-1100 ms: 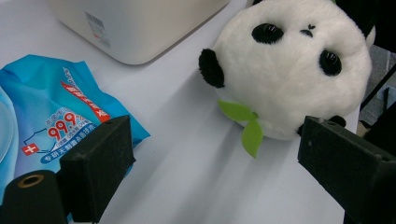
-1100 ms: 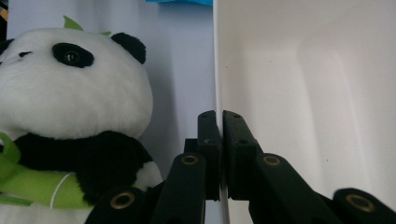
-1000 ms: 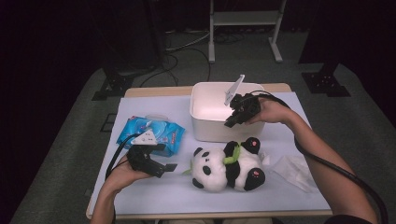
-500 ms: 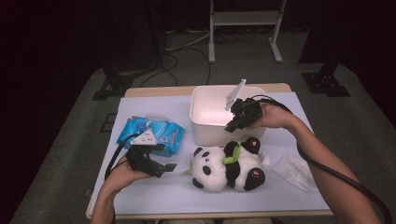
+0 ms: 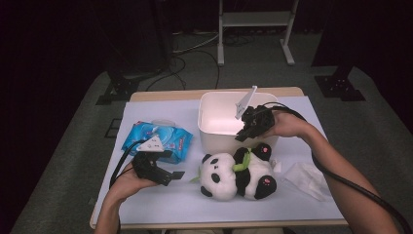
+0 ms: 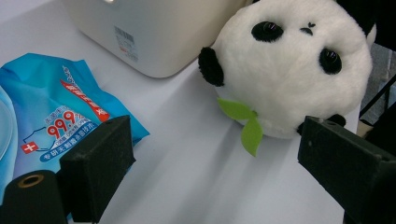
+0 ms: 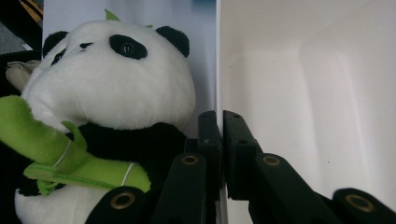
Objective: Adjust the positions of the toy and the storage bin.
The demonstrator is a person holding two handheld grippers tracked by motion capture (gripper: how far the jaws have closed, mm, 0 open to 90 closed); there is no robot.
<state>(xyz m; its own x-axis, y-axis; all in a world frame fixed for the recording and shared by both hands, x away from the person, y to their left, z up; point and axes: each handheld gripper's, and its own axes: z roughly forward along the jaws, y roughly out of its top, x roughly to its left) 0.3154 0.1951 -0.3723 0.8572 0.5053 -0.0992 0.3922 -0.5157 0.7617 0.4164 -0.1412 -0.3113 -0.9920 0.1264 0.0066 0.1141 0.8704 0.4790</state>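
Observation:
A white plastic bin (image 5: 214,139) stands at the back middle of the table. My right gripper (image 5: 246,130) is shut on its near wall (image 7: 303,93), one jaw inside and one outside (image 7: 220,126). Just in front of the bin lies a plush panda (image 5: 236,175) holding a green bamboo stick (image 7: 112,84). My left gripper (image 5: 170,174) rests low on the table left of the panda, open, with nothing between its pads (image 6: 217,154). The panda's face (image 6: 289,70) is right ahead of it.
A blue wet-wipes pack (image 5: 158,141) lies left of the bin, beside the left jaw (image 6: 51,107). Crumpled clear wrapping (image 5: 304,178) lies right of the panda. A white sheet covers the table (image 5: 195,202). Cables trail from both grippers.
My right gripper has shifted slightly toward the near side while staying on the bin's wall. The left gripper and the panda have not moved.

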